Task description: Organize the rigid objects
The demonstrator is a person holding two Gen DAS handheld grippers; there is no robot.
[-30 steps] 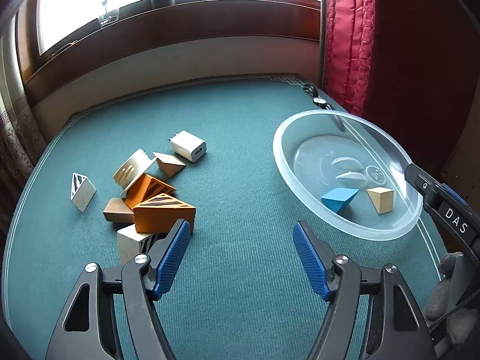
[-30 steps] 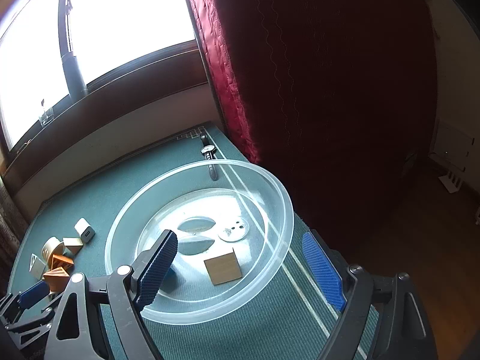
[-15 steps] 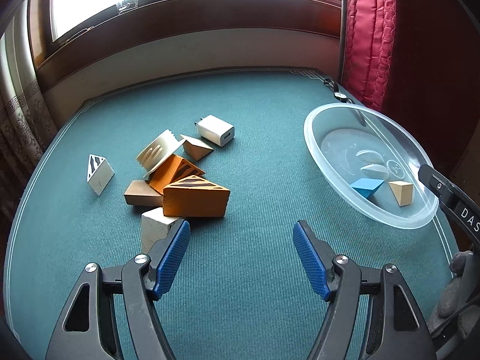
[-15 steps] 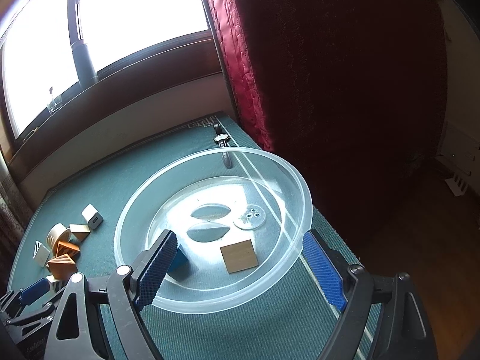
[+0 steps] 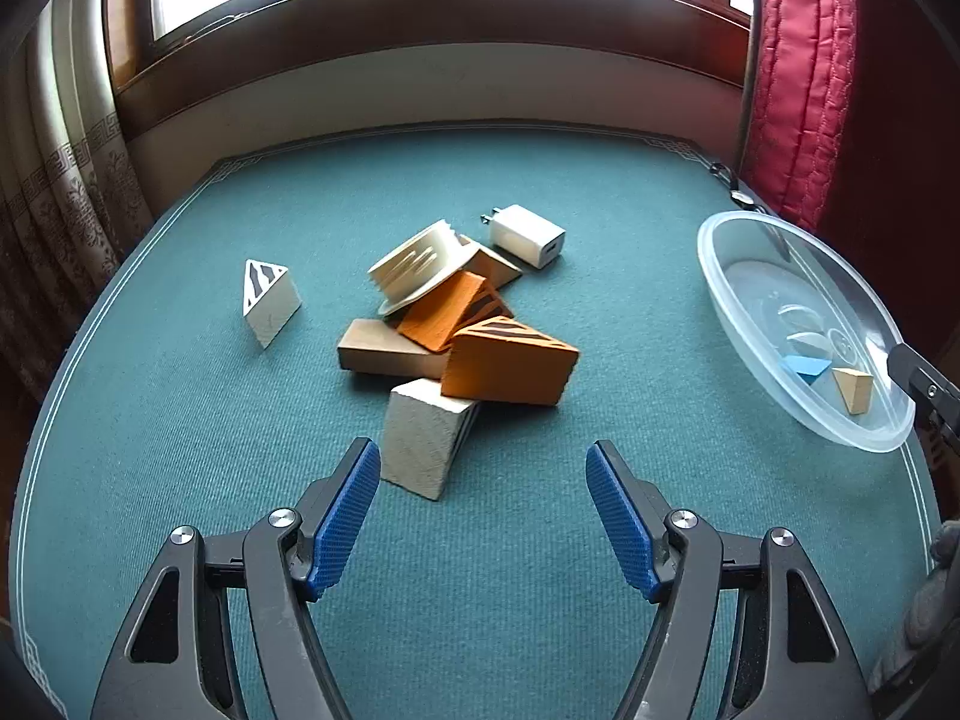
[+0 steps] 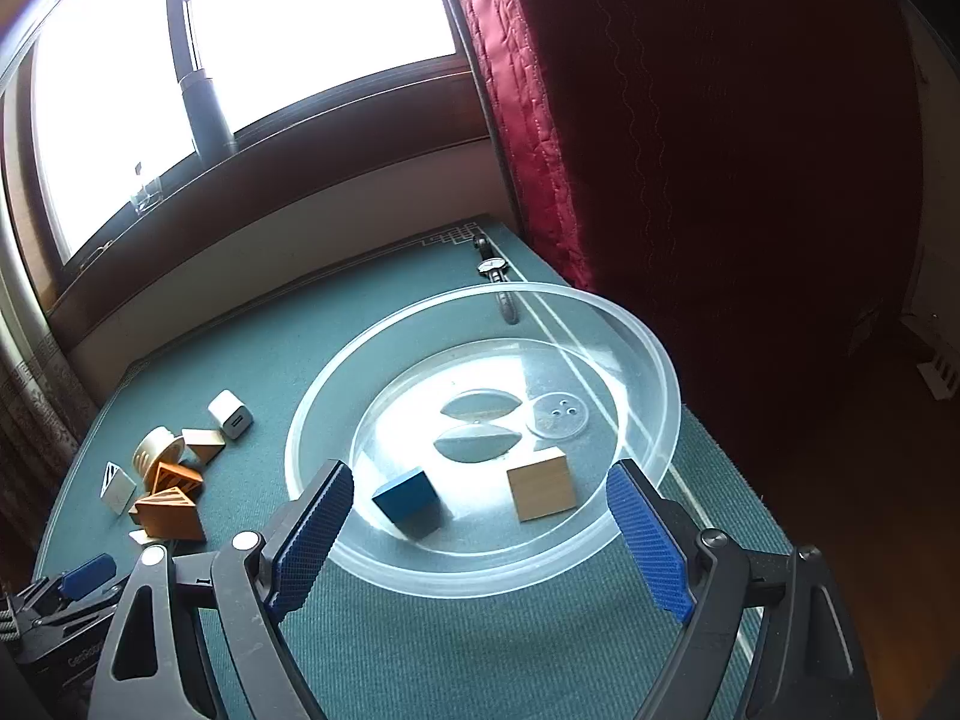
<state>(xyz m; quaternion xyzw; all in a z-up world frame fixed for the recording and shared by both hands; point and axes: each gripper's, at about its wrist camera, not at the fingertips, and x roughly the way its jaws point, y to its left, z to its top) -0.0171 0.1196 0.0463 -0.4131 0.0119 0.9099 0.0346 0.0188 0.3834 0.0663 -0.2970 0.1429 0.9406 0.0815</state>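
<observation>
A heap of wooden blocks lies mid-table: an orange wedge (image 5: pixel 510 366), a cream block (image 5: pixel 420 438), a tan slab (image 5: pixel 384 354) and a cream slotted disc (image 5: pixel 420 267). A striped white wedge (image 5: pixel 267 297) stands apart to the left. My left gripper (image 5: pixel 483 510) is open and empty, just short of the cream block. A clear plastic bowl (image 6: pixel 600 540) holds a blue block (image 6: pixel 408 501) and a tan block (image 6: pixel 543 489). My right gripper (image 6: pixel 480 531) is open and empty over the bowl's near rim. The bowl also shows in the left wrist view (image 5: pixel 726 276).
A white USB charger (image 5: pixel 528 235) lies behind the heap. A wristwatch (image 6: pixel 495 267) lies at the far right corner beside a red curtain (image 6: pixel 540 150). The green table (image 5: pixel 180 450) ends at a wall and window sill behind.
My left gripper has swung left, bringing the block heap to centre and the bowl to the right edge. My right gripper has drawn back slightly, so both blocks in the bowl show between its fingers.
</observation>
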